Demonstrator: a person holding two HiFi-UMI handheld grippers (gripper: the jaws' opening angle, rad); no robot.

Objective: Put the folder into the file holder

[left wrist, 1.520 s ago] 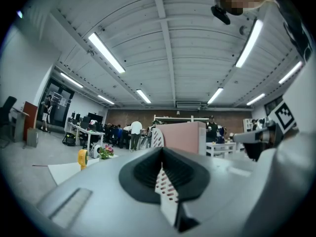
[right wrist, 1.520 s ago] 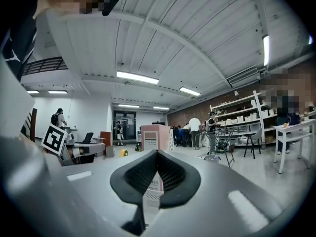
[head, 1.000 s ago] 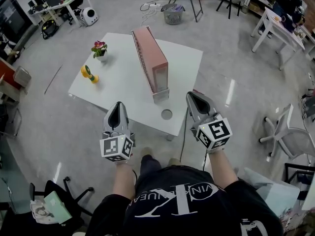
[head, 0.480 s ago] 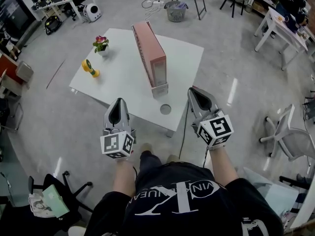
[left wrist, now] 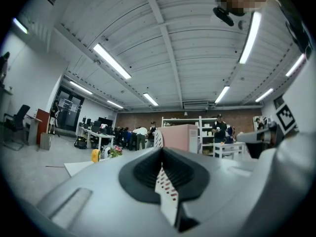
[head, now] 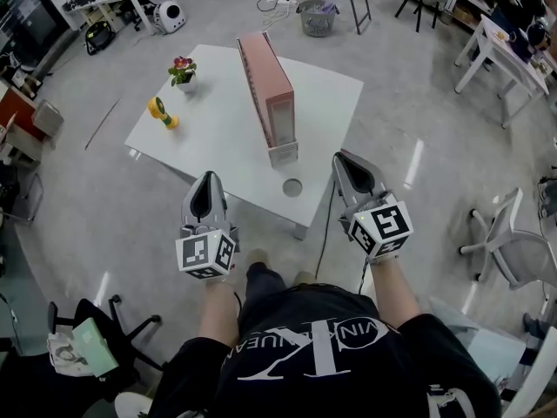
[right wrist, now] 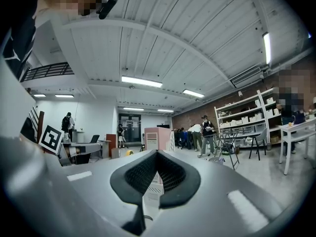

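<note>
folder [head: 265, 94] unmoved, upright in file holder [head: 283, 156] at table's [head: 218, 138] near edge — left gripper [head: 207, 181], right gripper [head: 342, 165] pressed together, empty; seemingly done.

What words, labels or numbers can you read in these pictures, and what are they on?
"VIN" and a large "K", upside down, partly hidden: the person's black shirt.
Label on the pink folder: too small to read.
Left gripper and right gripper cubes: square markers, no words.

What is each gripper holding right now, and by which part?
Nothing. The left gripper and the right gripper are both shut and empty, apart from the pink folder standing on the table.
</note>
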